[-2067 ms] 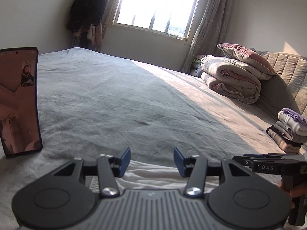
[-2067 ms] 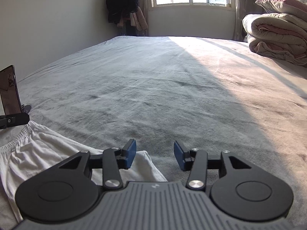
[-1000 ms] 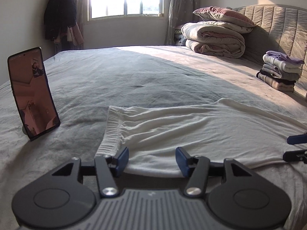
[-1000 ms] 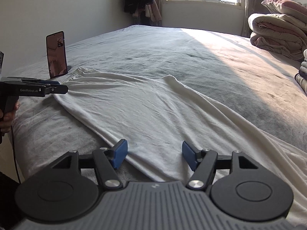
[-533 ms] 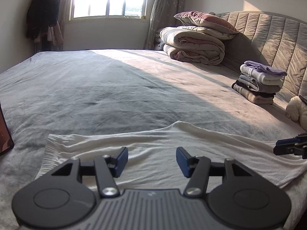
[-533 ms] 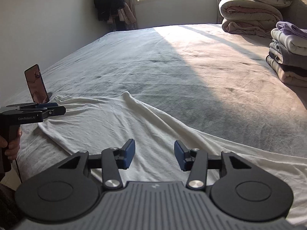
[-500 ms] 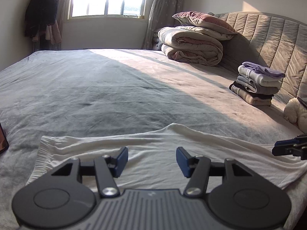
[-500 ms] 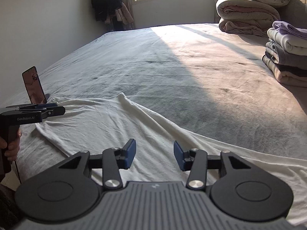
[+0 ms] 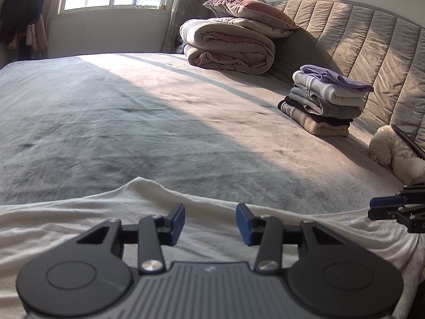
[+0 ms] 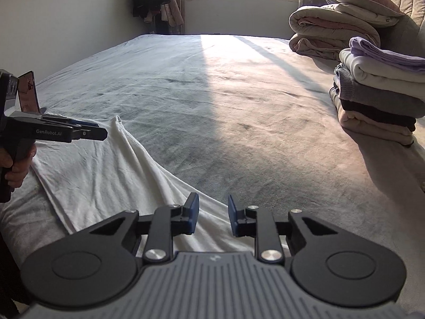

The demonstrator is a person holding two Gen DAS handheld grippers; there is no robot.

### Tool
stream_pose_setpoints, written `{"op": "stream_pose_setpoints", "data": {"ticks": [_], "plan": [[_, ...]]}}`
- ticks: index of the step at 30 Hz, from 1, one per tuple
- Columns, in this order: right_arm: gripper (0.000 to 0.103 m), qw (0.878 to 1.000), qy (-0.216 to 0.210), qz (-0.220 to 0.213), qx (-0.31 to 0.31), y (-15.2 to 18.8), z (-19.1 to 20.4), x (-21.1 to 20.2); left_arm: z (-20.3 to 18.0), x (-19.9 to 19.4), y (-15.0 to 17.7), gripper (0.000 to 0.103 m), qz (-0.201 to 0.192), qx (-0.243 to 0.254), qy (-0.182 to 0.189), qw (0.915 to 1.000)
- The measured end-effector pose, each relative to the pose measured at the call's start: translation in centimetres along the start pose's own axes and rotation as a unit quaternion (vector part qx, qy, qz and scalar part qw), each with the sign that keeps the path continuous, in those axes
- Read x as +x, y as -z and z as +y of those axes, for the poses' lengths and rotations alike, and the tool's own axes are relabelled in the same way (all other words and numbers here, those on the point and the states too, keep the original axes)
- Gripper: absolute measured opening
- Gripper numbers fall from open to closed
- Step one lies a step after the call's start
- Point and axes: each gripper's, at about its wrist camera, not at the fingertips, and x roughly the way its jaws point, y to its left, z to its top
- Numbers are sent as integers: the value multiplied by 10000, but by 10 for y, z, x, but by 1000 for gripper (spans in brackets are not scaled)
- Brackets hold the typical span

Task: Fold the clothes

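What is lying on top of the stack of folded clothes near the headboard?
A folded lilac garment lies on top of the stack of folded clothes, over a cream piece. What is inside the folds cannot be seen.

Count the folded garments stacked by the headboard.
5 visible, in one pile: purple on top, then cream, grey, black, beige at the bottom. Thin layers between them may be hidden.

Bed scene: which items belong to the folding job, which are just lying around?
Job:
- white cotton garment spread flat along the near edge of the bed
- left hand-held gripper, jaws apart, just been closing
- right hand-held gripper, jaws apart, just been closing
- stack of folded clothes, lilac on top

Lying about:
- rolled beige quilt
- mauve pillow
- white plush toy
- propped phone
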Motion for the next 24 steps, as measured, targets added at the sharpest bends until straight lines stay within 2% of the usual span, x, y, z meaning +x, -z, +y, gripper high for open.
{"op": "stream_pose_setpoints", "data": {"ticks": [2,5,11,12,14,15,16,24], "plan": [[28,9998,104,80,-156,3,-2,3,0,5,-1,42,-90,-56,-80,9999],[28,9994,-67,73,-320,3,-2,6,5,12,-3,38,-222,-153,-218,9994],[27,9969,-157,249,-727,7,4,21,20,30,3,38,-91,-252,-360,9990],[25,9965,-156,265,-781,8,4,23,22,32,5,38,-89,-275,-342,9990],[14,9959,-167,266,-844,10,5,25,21,32,5,39,-100,-252,-335,9991],[6,9960,-180,251,-843,10,5,25,21,32,5,40,-106,-240,-331,9991],[3,9960,-159,213,-856,11,5,24,20,32,5,41,-111,-229,-328,9991],[2,9964,241,-190,-791,9,1,13,19,32,6,52,-142,-191,-283,9993]]}}
